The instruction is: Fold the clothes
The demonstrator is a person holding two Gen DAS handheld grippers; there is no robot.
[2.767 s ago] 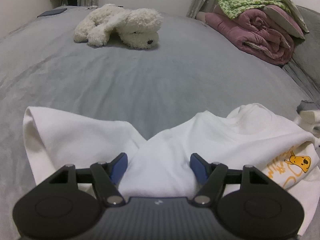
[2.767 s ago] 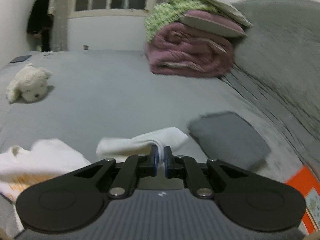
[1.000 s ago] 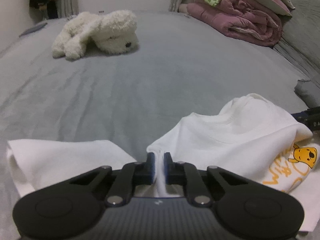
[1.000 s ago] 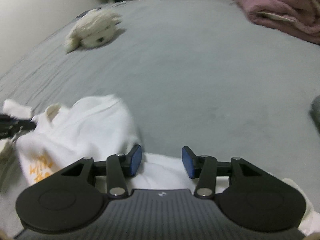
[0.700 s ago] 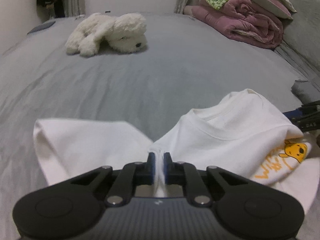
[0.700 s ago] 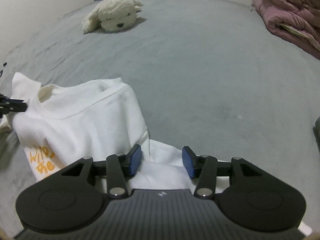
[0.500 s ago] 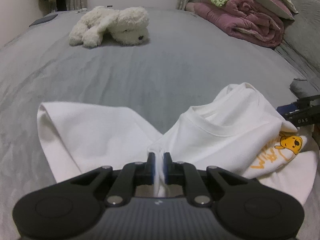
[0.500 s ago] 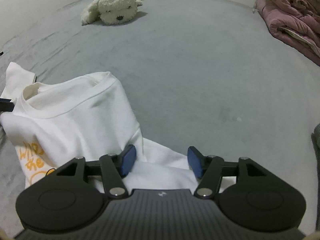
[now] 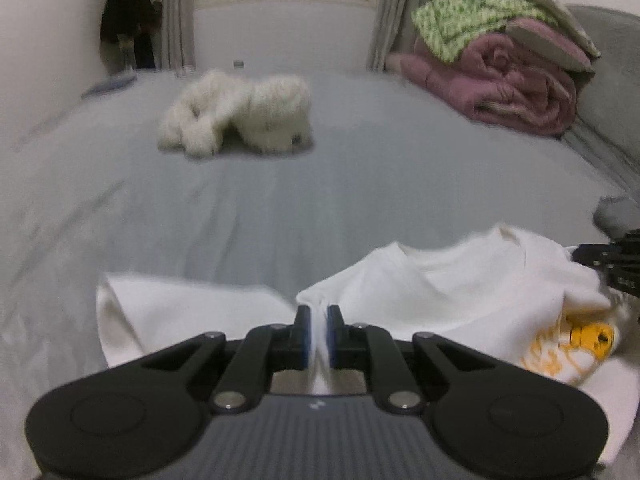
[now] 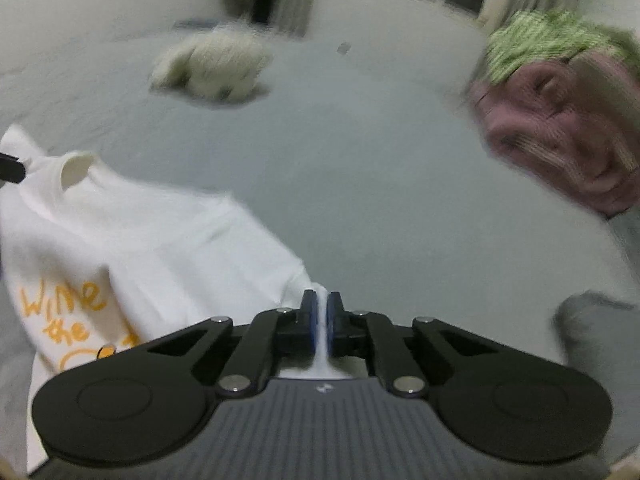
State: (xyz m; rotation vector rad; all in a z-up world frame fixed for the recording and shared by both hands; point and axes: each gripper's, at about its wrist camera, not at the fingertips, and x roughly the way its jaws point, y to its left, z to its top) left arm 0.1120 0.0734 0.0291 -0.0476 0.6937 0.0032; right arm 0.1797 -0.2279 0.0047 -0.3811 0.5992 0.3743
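The left gripper (image 9: 318,330) has its blue pads pressed together on a pinch of the white T-shirt (image 9: 448,300), at the point where a sleeve meets the body. The garment lies crumpled on the grey bed (image 9: 280,200), its neckline facing away and an orange print (image 9: 576,344) showing at right. The right gripper (image 9: 608,262) enters at the right edge, against the shirt. Further back lie a white plush dog (image 9: 244,114) and a stack of folded bedding (image 9: 500,68). The frame is blurred.

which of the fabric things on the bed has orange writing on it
The white t-shirt pinched by both grippers; the pink quilt and green blanket stacked behind show no writing.
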